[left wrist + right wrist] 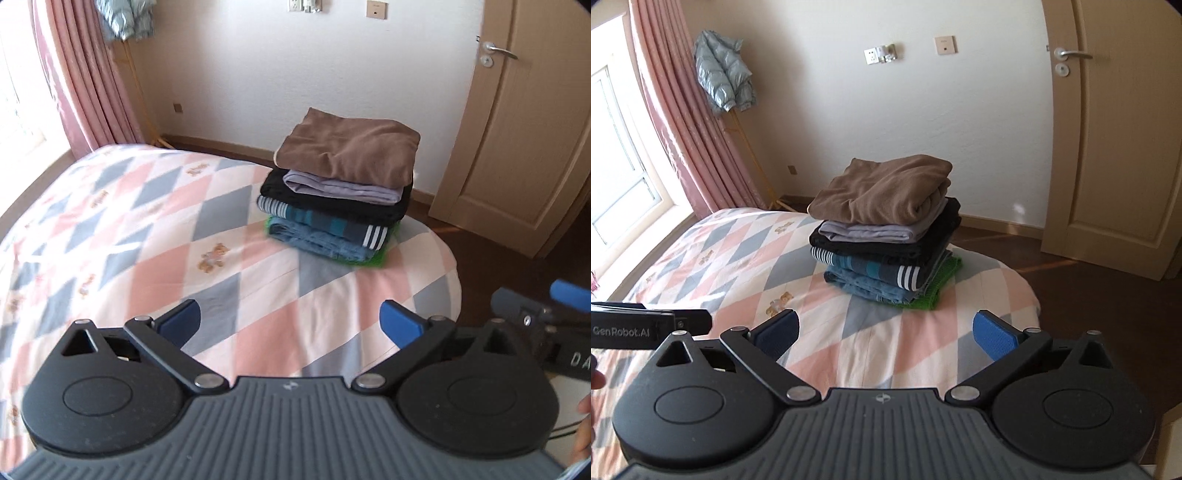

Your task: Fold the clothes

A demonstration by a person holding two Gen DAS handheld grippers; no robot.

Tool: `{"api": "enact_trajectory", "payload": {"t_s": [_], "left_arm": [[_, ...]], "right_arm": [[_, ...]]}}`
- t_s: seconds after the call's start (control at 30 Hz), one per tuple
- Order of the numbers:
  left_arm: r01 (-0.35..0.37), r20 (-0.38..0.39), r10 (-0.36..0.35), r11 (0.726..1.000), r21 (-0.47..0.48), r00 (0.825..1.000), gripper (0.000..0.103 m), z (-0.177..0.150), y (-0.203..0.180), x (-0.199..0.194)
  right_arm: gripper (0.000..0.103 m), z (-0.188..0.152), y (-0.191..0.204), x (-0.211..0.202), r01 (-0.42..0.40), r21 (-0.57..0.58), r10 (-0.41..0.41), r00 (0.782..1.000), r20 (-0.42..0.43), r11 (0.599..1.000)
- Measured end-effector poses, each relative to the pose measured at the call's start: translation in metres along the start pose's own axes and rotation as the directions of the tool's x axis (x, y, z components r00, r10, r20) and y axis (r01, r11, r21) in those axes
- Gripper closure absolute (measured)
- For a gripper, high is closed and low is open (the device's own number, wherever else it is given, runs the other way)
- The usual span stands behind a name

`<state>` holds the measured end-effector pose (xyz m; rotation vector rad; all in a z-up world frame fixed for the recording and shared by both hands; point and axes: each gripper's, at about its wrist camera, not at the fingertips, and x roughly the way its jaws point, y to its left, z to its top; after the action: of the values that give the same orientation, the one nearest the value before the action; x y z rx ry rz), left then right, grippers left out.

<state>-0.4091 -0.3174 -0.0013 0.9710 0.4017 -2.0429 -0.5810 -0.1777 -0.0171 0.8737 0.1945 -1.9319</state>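
A stack of folded clothes (340, 192) (886, 236) stands on the far right part of the bed (147, 229) (731, 266). A brown garment (347, 149) (882, 192) lies on top, with lilac, black, striped and denim pieces under it and a green one at the bottom. My left gripper (291, 325) is open above the bedspread, well short of the stack, holding nothing. My right gripper (886, 332) is open too, with empty blue pads, also short of the stack. Each gripper shows at the edge of the other's view.
A pink curtain (683, 118) and a window (617, 155) are at the left. A pale blue puffer jacket (724, 74) hangs on a stand. A closed wooden door (1115, 140) is at the right, with dark floor (1089, 288) beyond the bed's end.
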Motion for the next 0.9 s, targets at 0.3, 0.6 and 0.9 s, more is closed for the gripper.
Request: {"api": "enact_trajectory", "payload": {"t_s": [0.3,0.6,0.9], "left_arm": [[0.072,0.082,-0.066,0.994,-0.079,0.994,0.001,-0.023,0.017,-0.037],[0.001,0.106,0.011,0.994,-0.108,0.994,0.001,-0.022,0.017,-0.049],[-0.011,0.043,0.015,0.995,-0.095,0.999,0.001,-0.02,0.018,-0.049]], "right_arm": [[0.0,-0.012,0.027,-0.023,0.198,-0.201,-0.183,0.979,0.09,0.959],[0.0,-0.018,0.042,-0.031,0.247,-0.242,-0.212,0.964,0.162,0.938],[0.0,-0.009,0.027,-0.03,0.054,-0.081,-0.05,0.997,0.054,0.995]]}}
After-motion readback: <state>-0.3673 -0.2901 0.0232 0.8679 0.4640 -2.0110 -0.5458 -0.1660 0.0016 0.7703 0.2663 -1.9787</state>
